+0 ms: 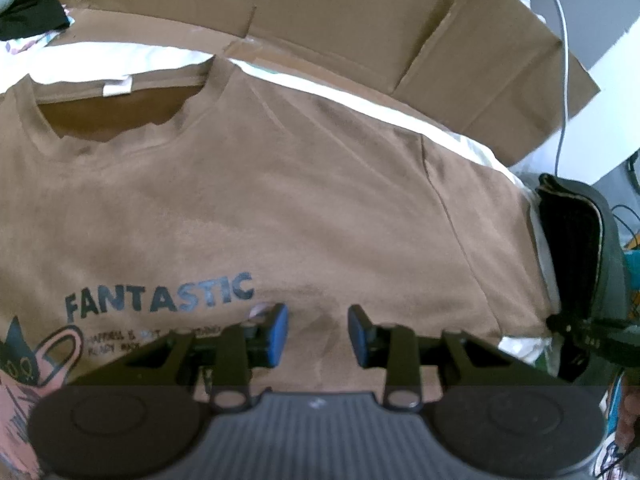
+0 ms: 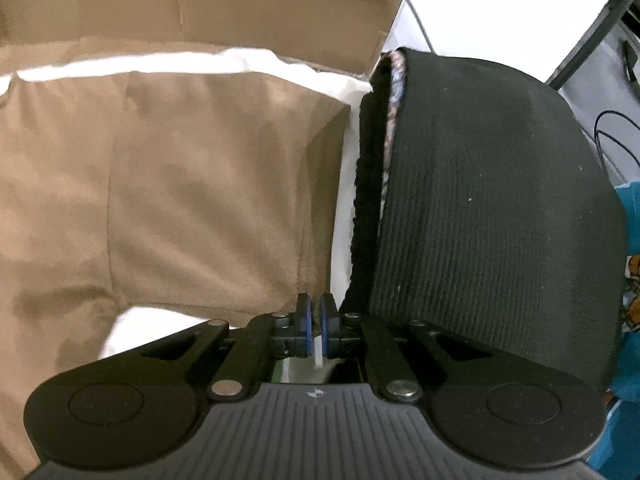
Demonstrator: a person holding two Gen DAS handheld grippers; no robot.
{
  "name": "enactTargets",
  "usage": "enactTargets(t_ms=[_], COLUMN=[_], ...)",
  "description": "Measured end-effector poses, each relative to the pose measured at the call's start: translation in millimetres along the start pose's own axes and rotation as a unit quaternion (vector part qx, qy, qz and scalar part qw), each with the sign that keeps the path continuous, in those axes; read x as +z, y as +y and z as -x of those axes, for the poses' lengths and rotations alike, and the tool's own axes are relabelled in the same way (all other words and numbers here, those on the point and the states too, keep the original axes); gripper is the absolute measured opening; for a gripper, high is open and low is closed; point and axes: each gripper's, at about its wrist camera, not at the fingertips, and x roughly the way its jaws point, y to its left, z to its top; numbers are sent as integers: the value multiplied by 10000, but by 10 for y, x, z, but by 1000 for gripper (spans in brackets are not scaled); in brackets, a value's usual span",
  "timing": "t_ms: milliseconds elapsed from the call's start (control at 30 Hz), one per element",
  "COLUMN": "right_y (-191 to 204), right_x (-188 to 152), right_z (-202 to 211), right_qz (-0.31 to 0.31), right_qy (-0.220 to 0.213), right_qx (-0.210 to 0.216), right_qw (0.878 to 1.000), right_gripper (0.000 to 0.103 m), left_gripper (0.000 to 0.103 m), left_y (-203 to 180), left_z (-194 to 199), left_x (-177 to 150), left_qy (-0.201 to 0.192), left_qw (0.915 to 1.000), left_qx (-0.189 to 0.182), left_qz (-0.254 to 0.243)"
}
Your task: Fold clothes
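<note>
Our left gripper (image 1: 318,334) hovers half-open over the brown T-shirt (image 1: 260,208), spread flat with its collar far. To the right, our right gripper (image 2: 316,320) is pinched closed at the sleeve (image 2: 224,200) hem's near corner, seemingly catching fabric, so it sits nearer for folding leftward.

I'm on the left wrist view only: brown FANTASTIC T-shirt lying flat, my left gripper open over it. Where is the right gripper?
Observer: The right gripper is shut, with its tips at the hem of the sleeve. I cannot tell whether any cloth is pinched.
Operator: Does the sleeve touch that black thing at the edge?
Observer: No. A strip of white sheet shows between the sleeve and the black ribbed cloth.
</note>
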Motion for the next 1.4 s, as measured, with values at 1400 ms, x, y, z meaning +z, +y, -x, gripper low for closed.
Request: enactTargets(t_ms=[1400], right_y=[1118], right_x=[1332], right_z=[-351], right_qz=[-487], right_qy=[-846], right_qx=[1569], right_qw=[9828], right_gripper=[22], left_gripper=[34], left_y=[2386], left_z=[1125], left_x=[524], left_qy=[-917], left_qw=[9597], left_qx=[2655], left_qz=[-119])
